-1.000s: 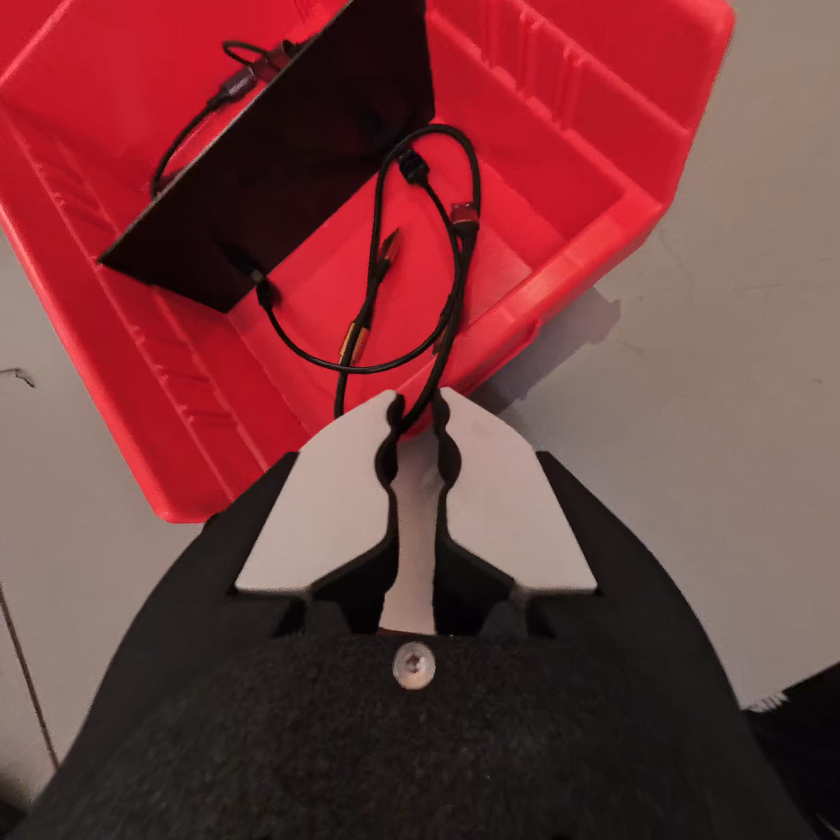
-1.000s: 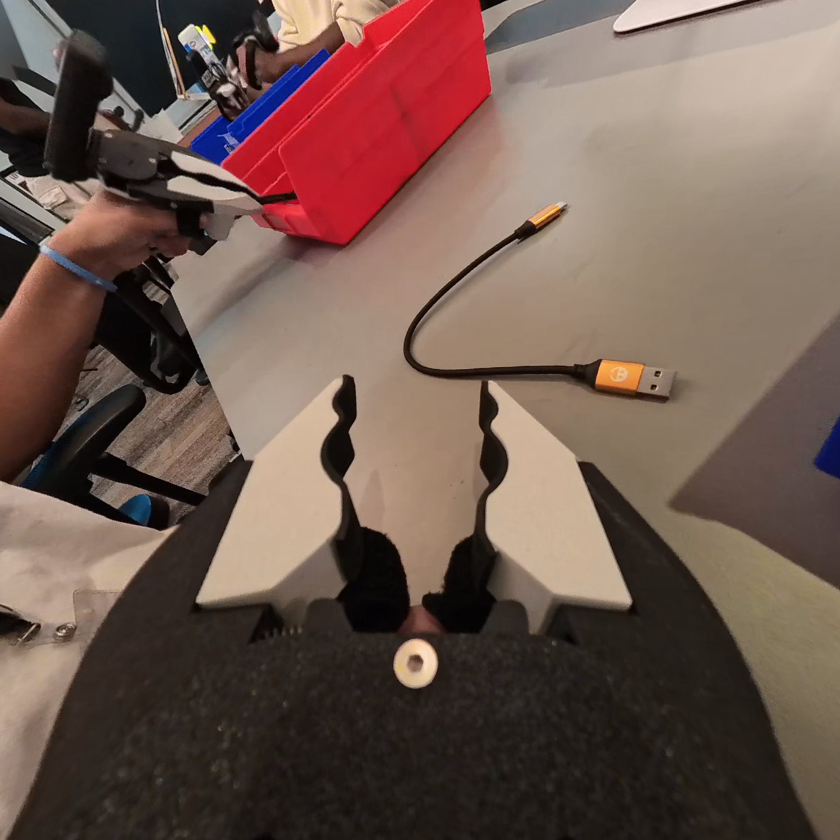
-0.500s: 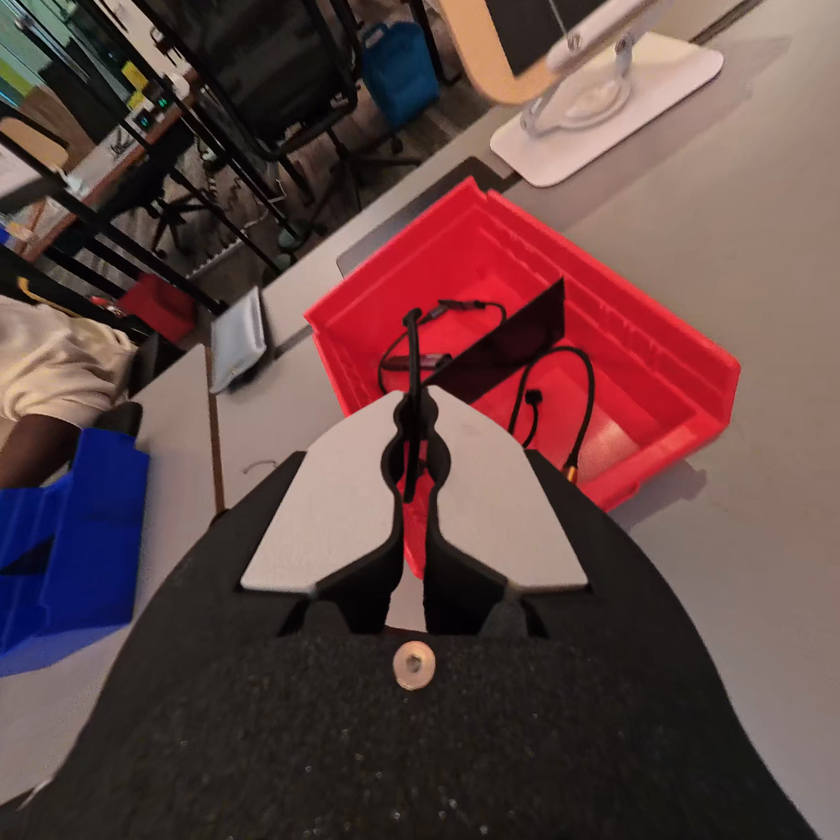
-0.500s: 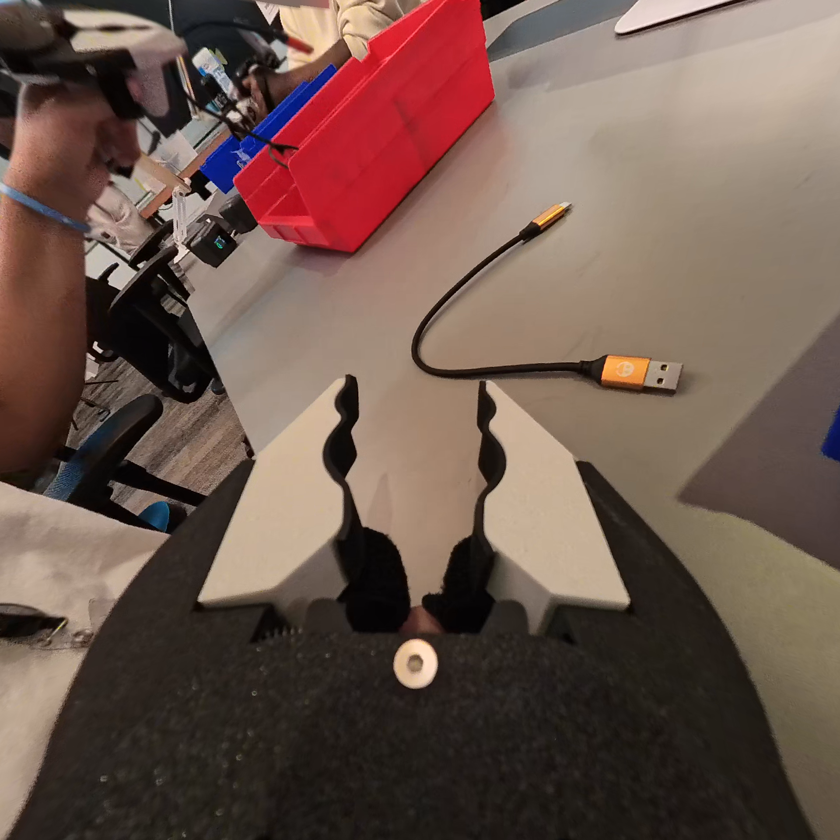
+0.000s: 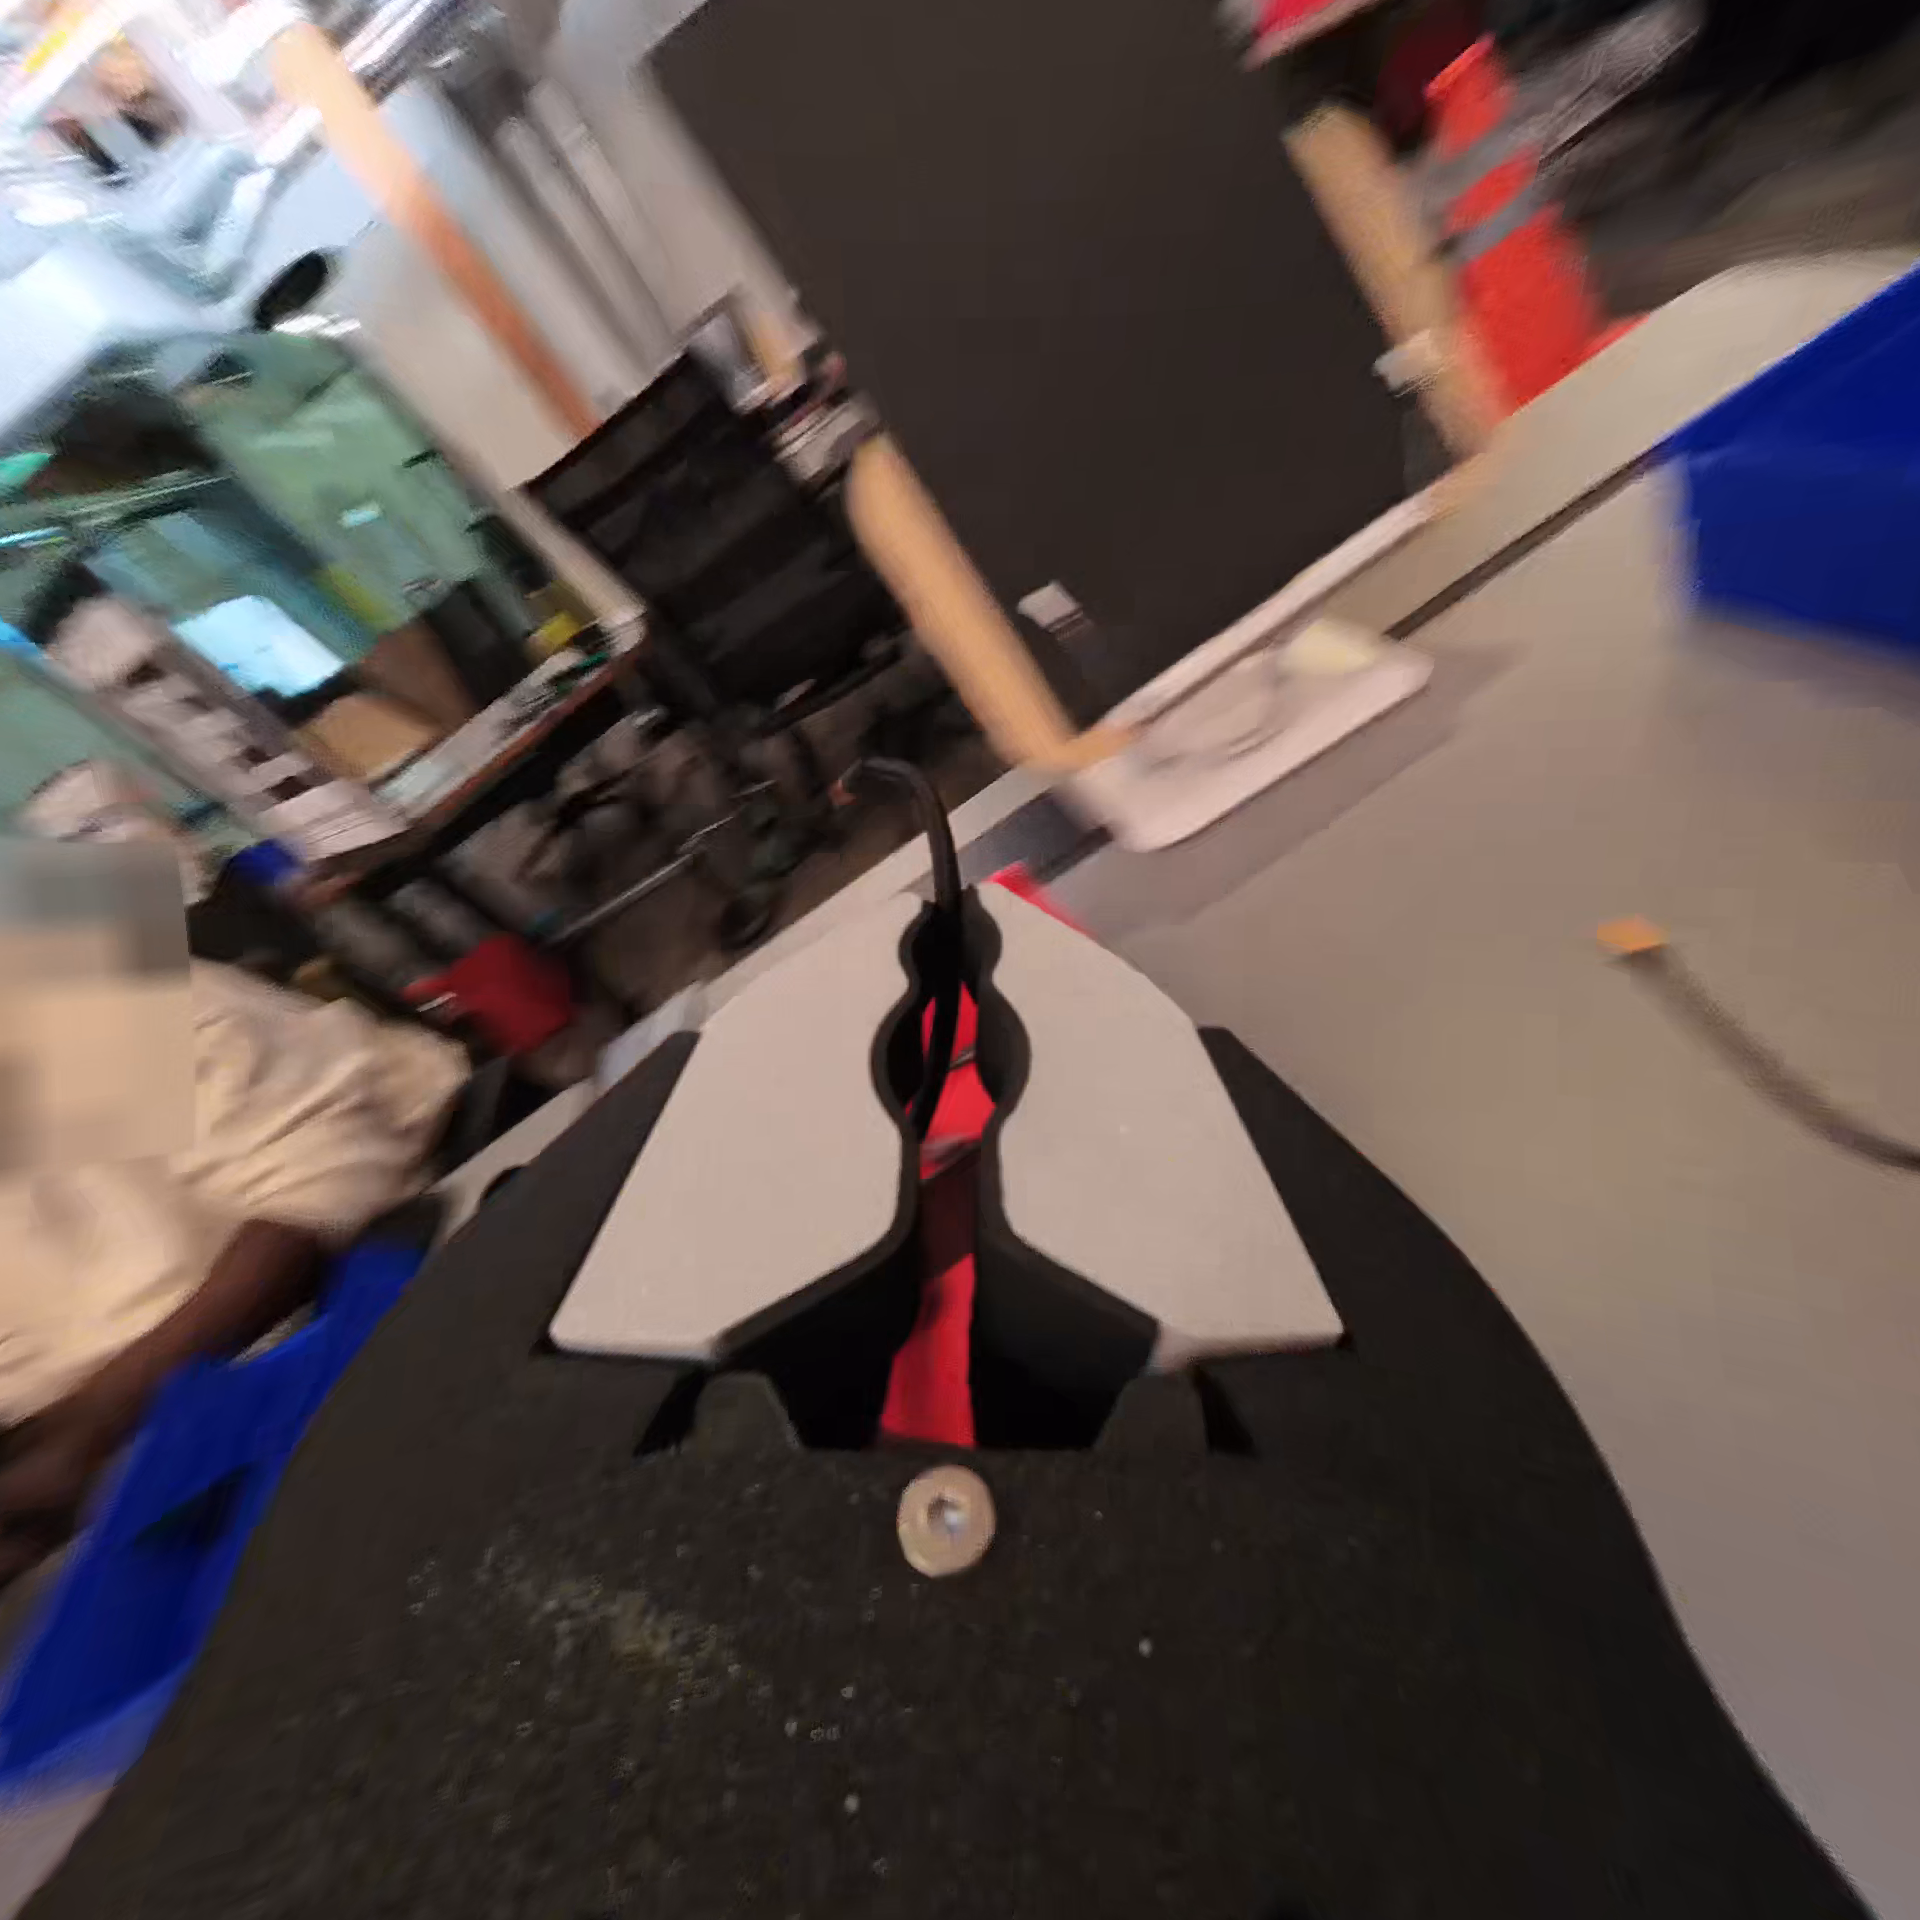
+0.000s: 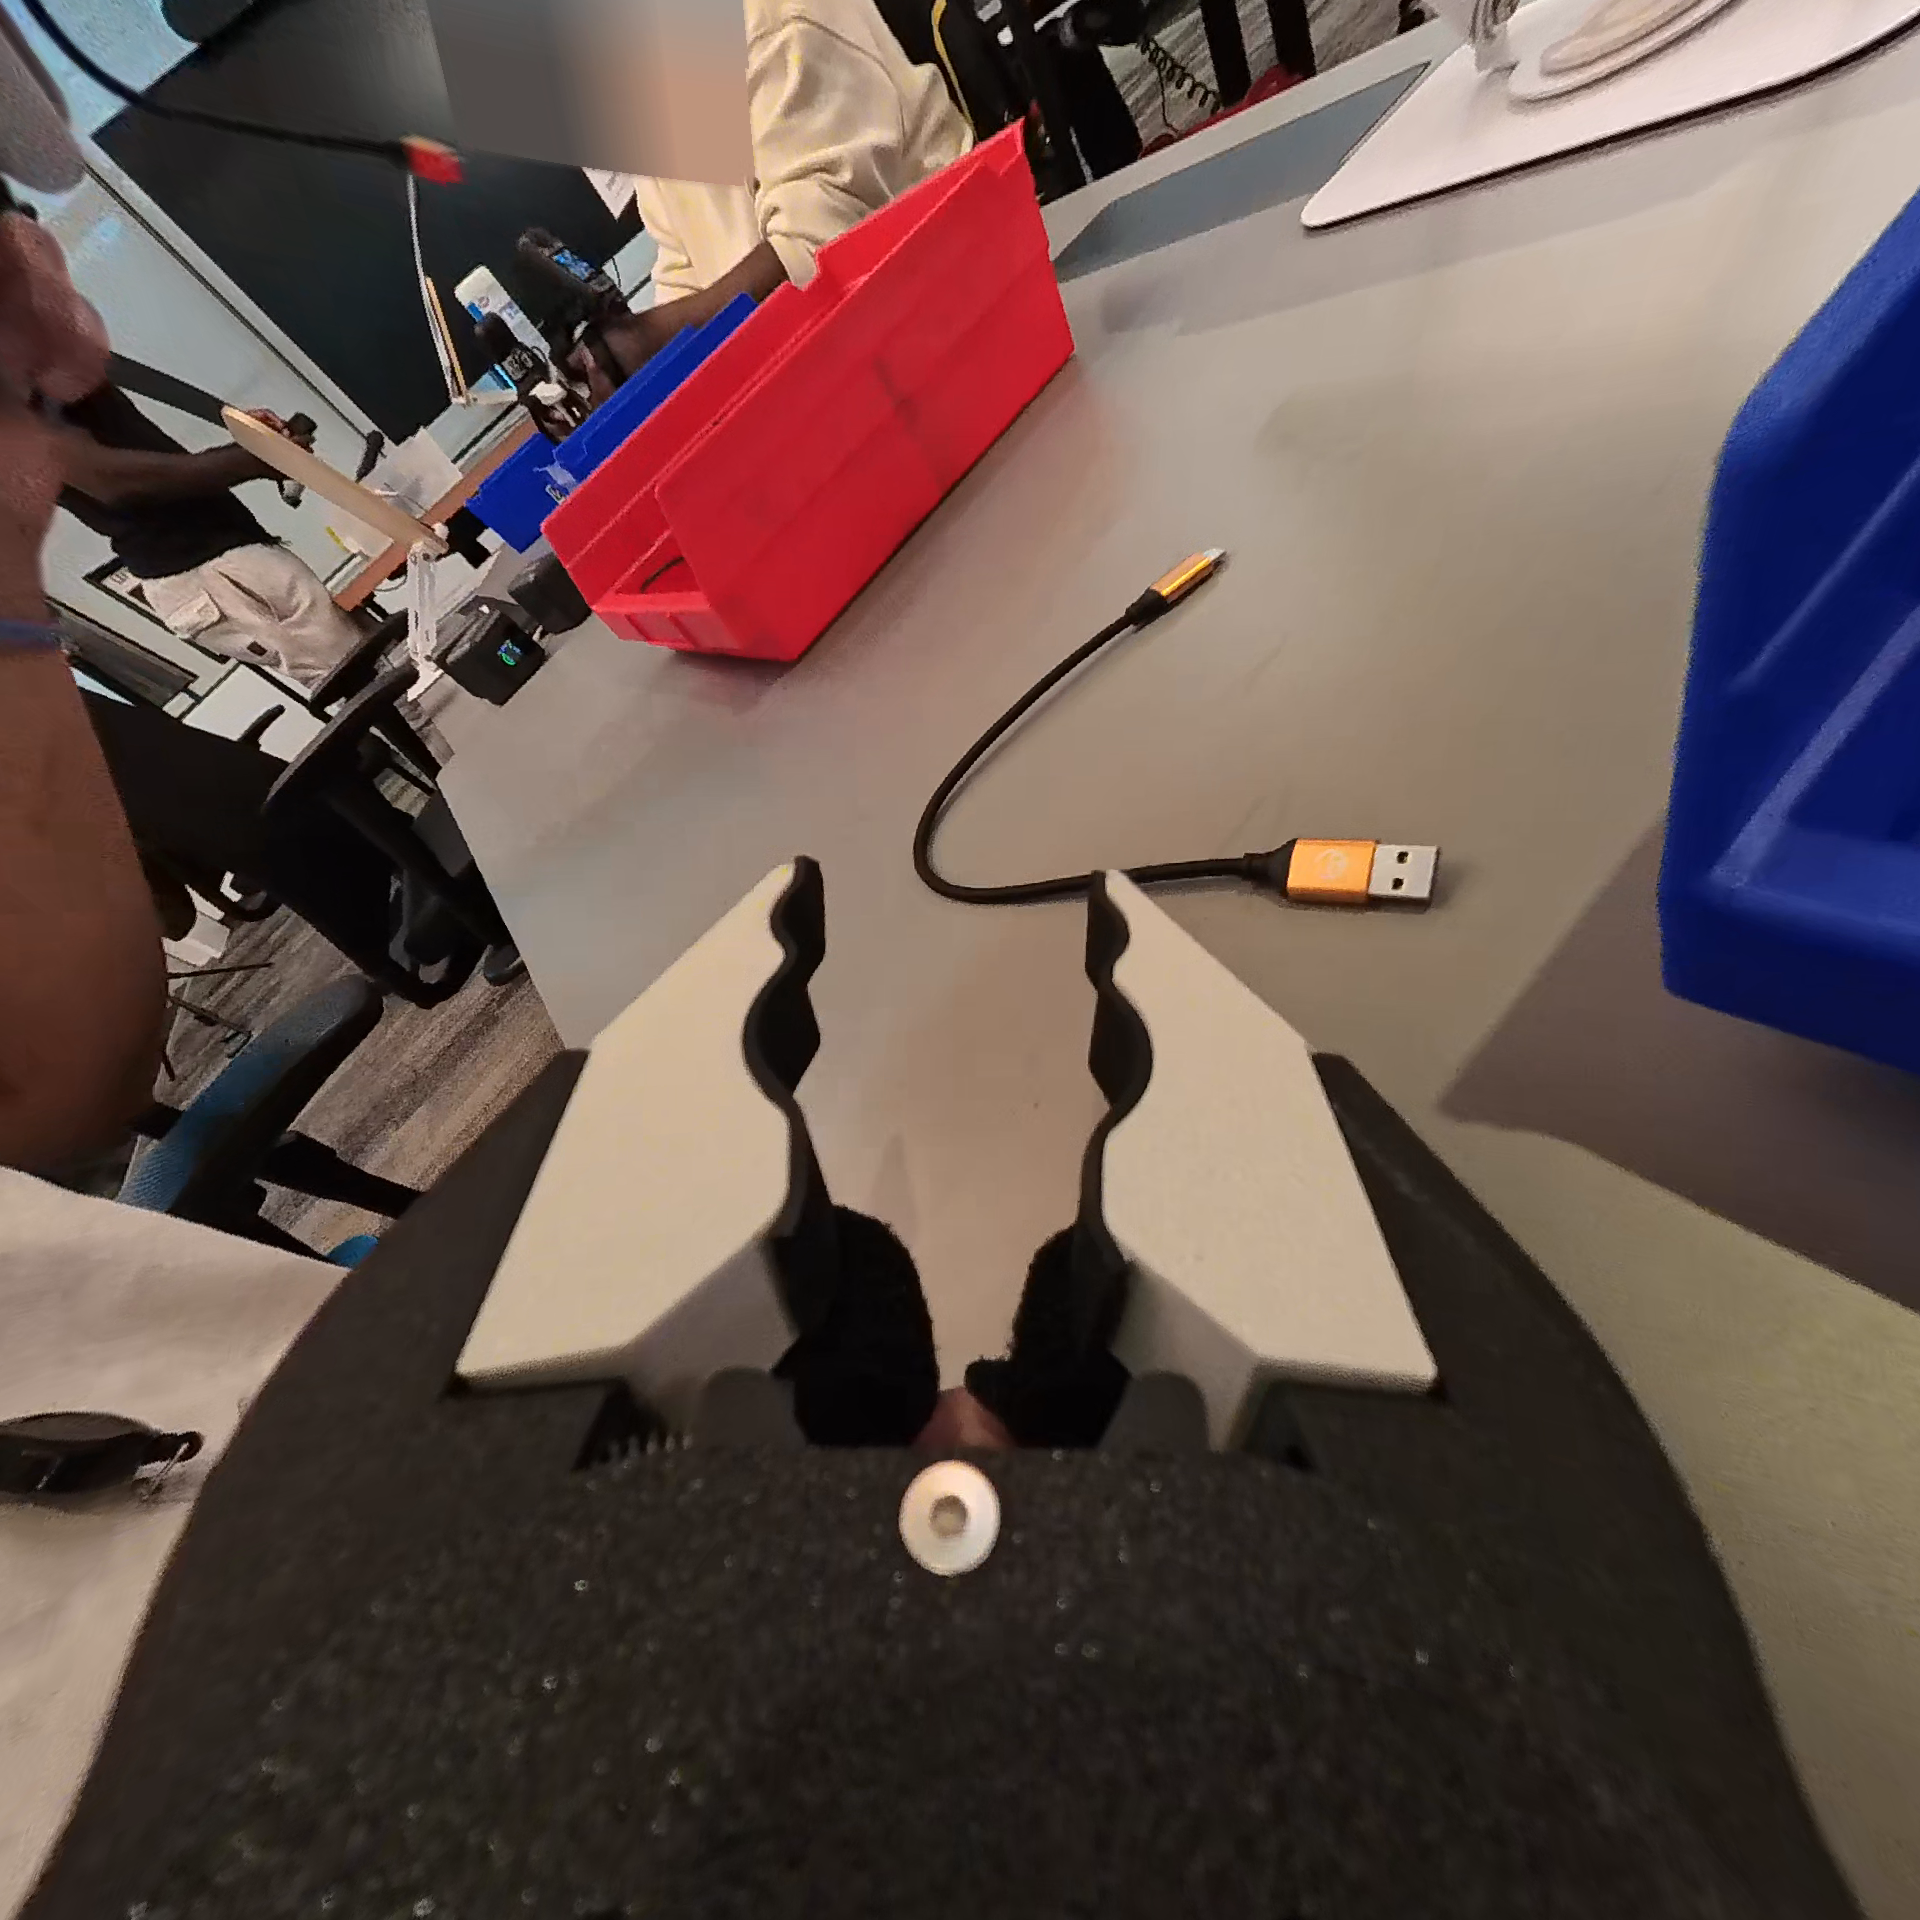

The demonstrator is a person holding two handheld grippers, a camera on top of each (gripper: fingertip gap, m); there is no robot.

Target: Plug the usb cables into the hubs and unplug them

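A grey table point(image 6: 1351, 436) bears a blue bin point(image 6: 1808, 727) at the right and a red bin point(image 6: 831, 457) farther back. Between them lies an orange-tipped cable point(image 6: 1049, 727), just ahead of the right gripper point(image 6: 951, 883), whose jaws gape empty. The left gripper point(image 5: 951, 904) clenches a thin black cable point(image 5: 935, 873), lifted above the red bin.

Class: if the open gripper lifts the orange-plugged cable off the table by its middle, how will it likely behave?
The cable lies in a loose curve, so it probably droops either side. It looks thin, likely light. Its metal plug may swing.
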